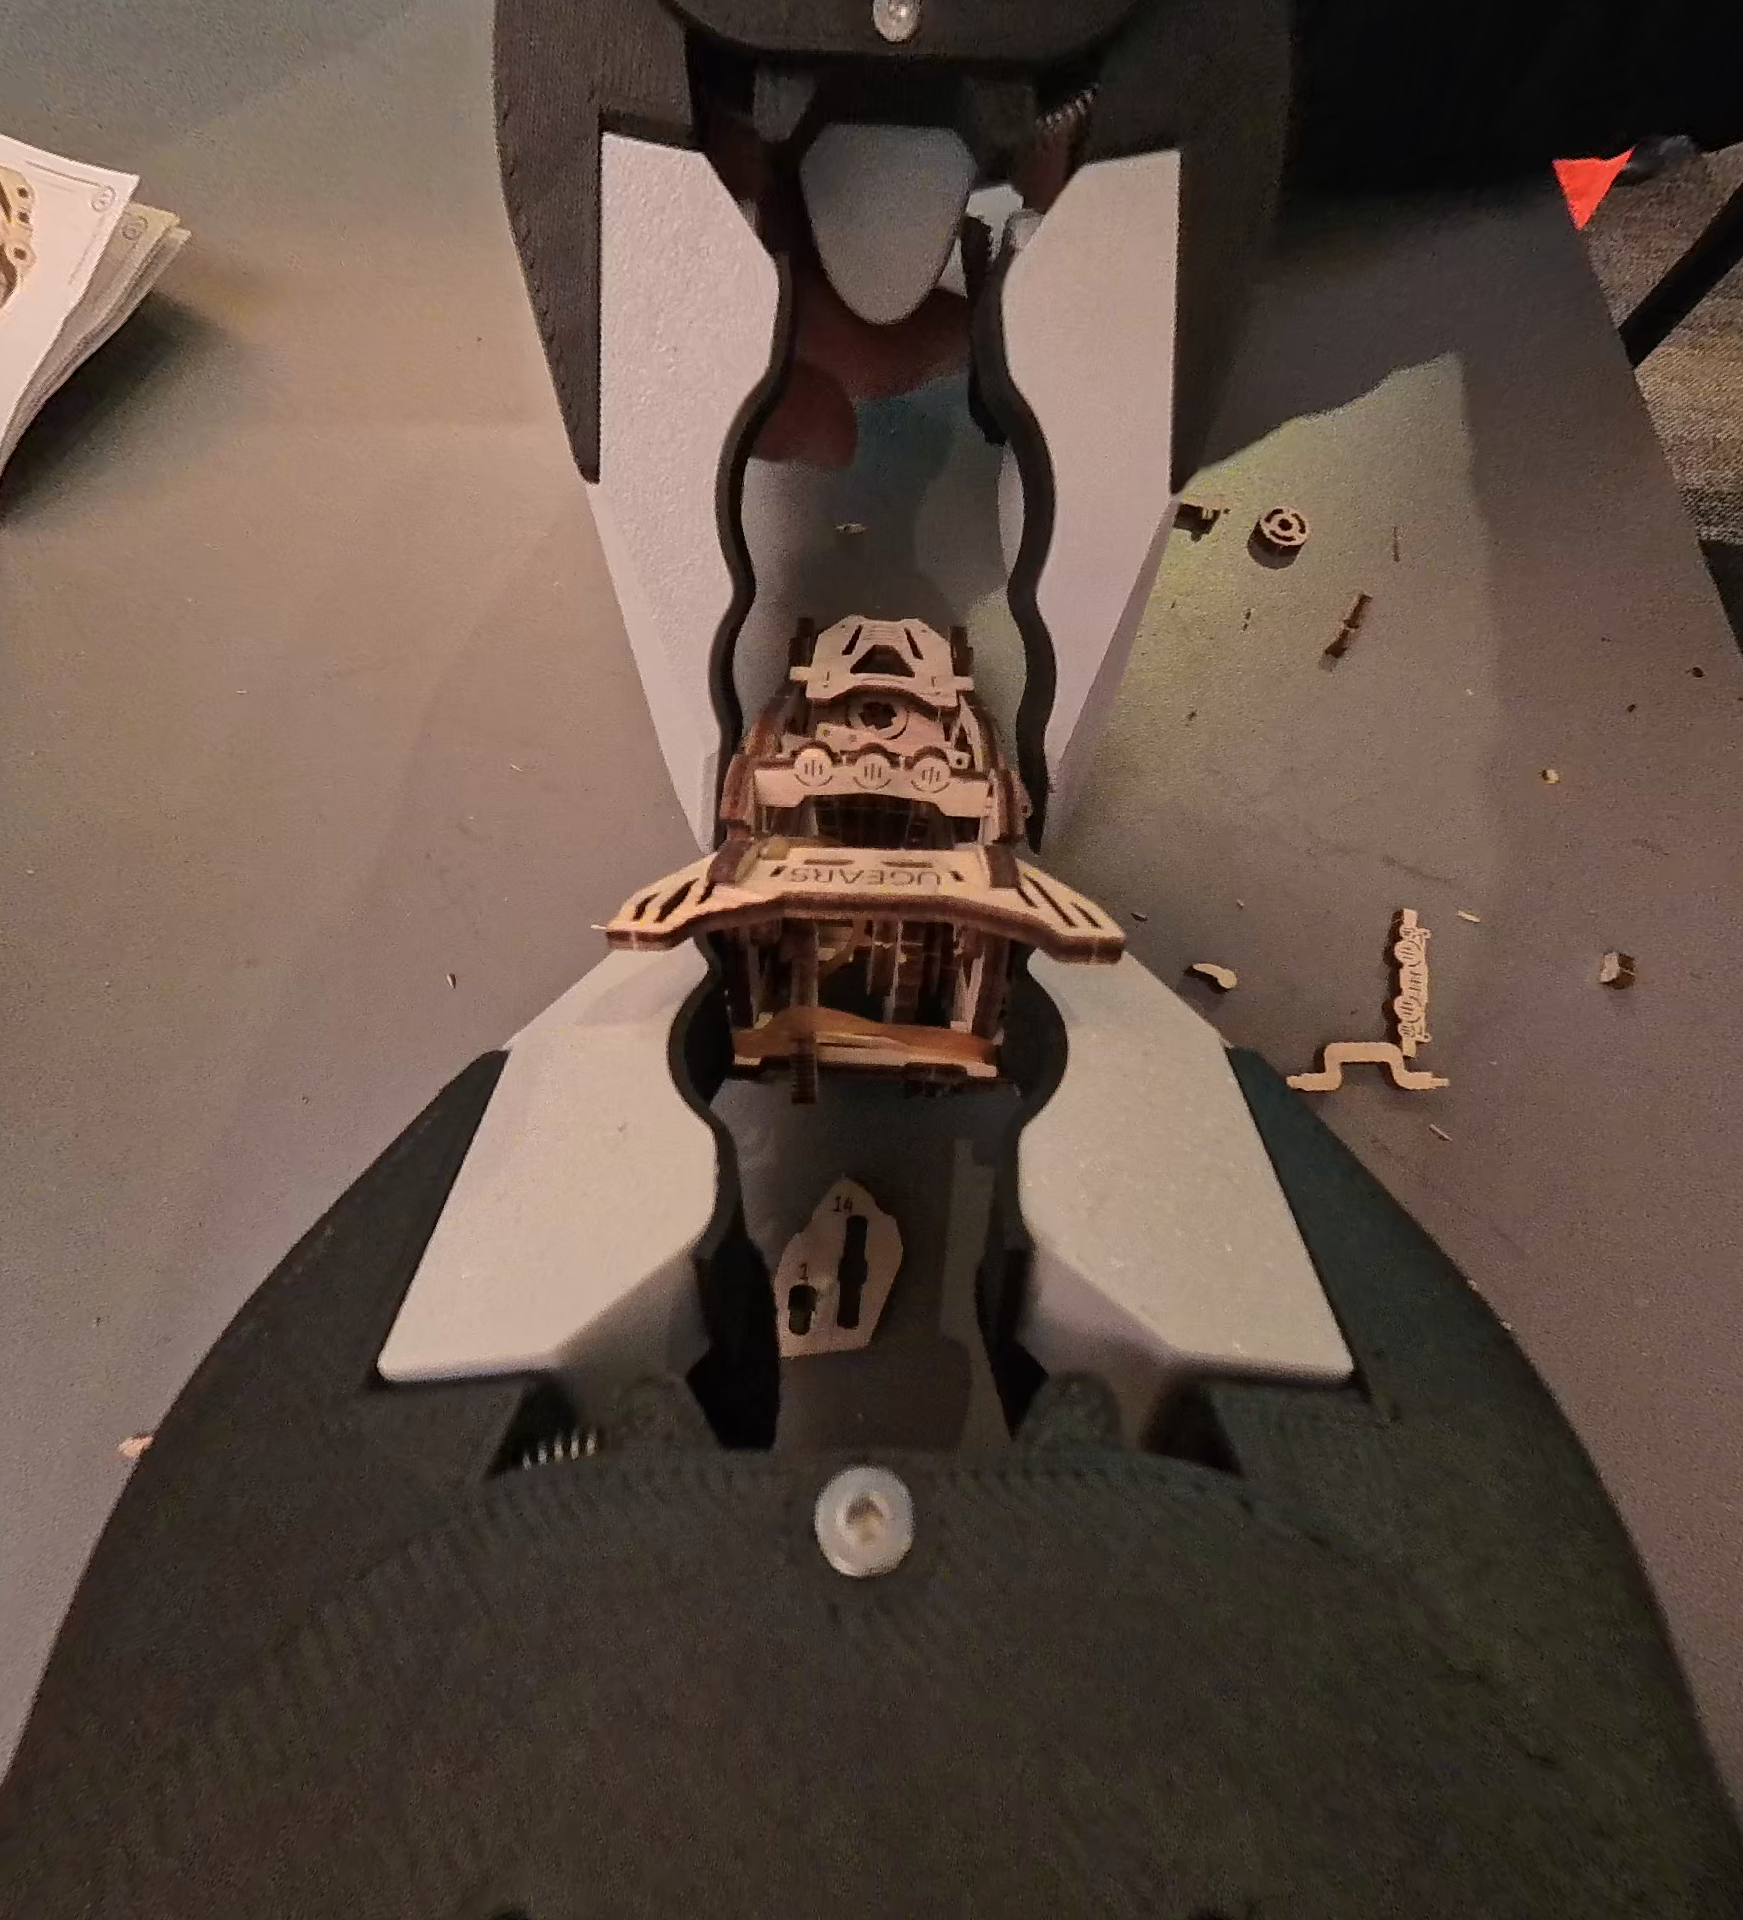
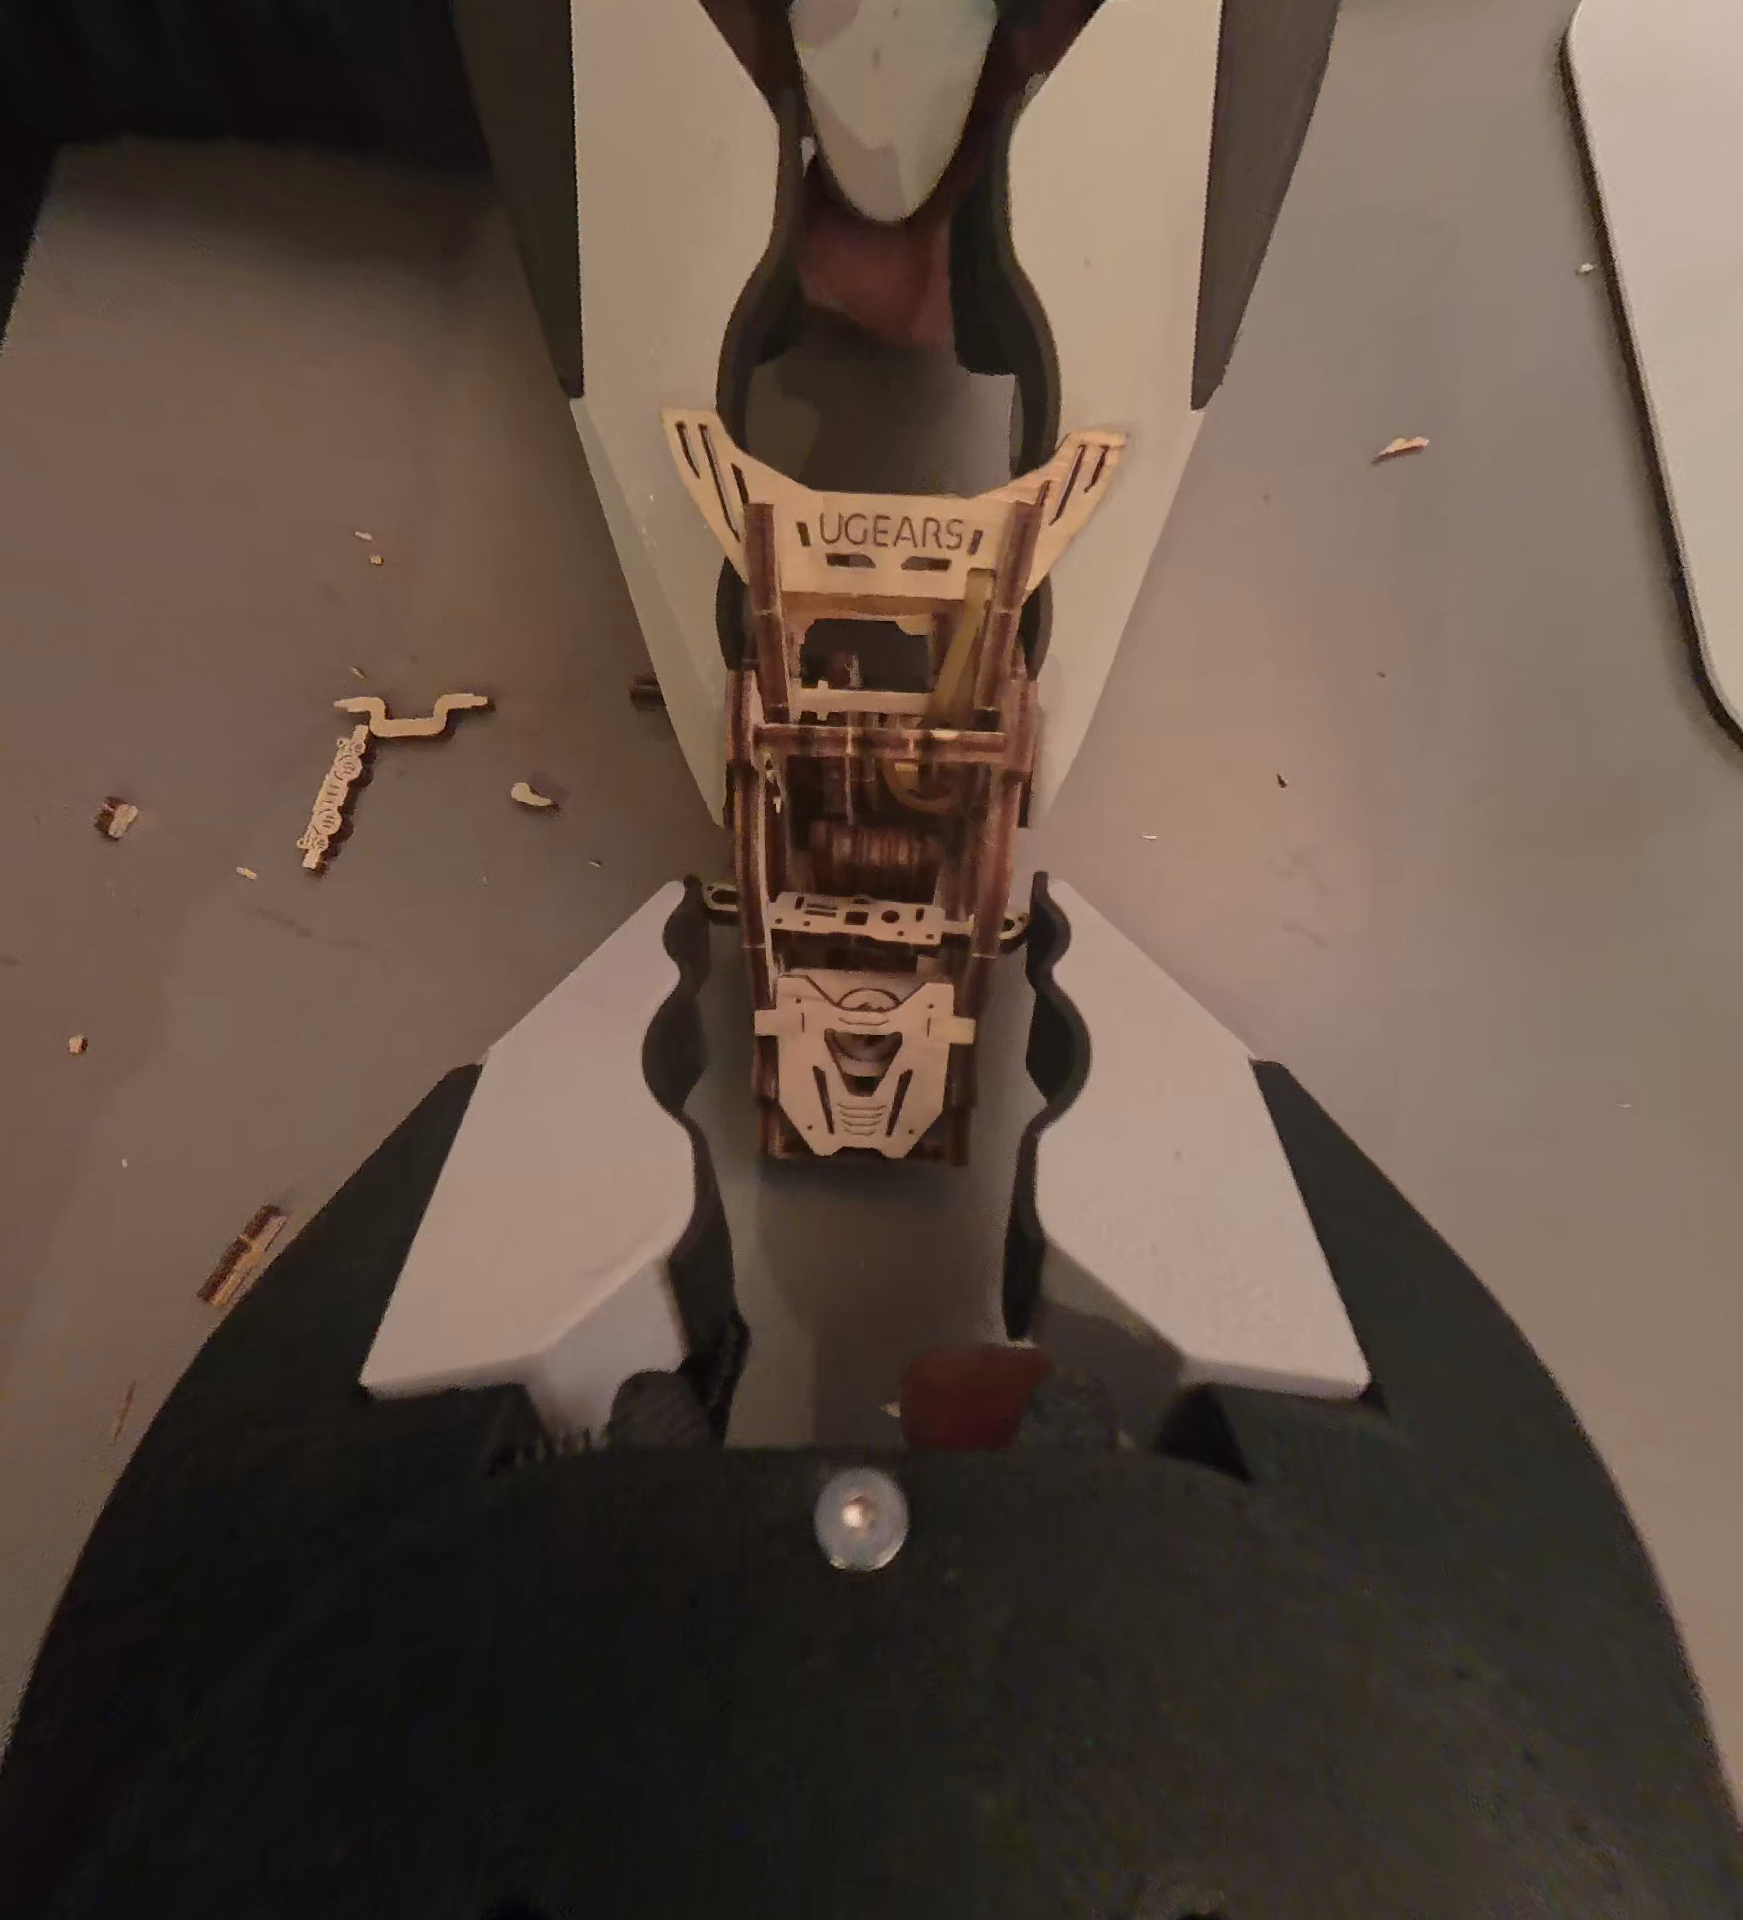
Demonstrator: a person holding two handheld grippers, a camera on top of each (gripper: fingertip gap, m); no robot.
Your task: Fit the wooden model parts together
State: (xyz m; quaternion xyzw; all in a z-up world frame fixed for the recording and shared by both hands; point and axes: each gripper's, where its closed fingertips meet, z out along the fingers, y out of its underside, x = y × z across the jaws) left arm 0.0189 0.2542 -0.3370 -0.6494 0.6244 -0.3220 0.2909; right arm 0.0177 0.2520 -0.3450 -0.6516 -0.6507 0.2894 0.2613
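**Model held between two opposed grippers**

Model (image 1: 862, 883) of pale laser-cut wood sits between the two grippers, which face each other tip to tip above a grey table (image 1: 275, 779). The left gripper (image 1: 867, 1023) is clamped on the winged end of the model: its dark ridged pads press against both side walls just below the curved wing plate. The right gripper (image 2: 862, 940) stands around the opposite, nose end. In the right wrist view small gaps show between its pads and the model's sides, so a firm grasp cannot be confirmed; the jaws are narrowed close to the model's width.

In the left wrist view, loose wooden parts lie on the table to the right of the left gripper: a stepped bracket (image 1: 1366, 1070), an ornate strip (image 1: 1407, 977) just beside it, and a small round wheel (image 1: 1280, 532) farther ahead. Small chips are scattered near them. A booklet (image 1: 5, 343) lies to the left and ahead. A cut scrap of wooden sheet (image 1: 836, 1288) lies under the left gripper, between its fingers.
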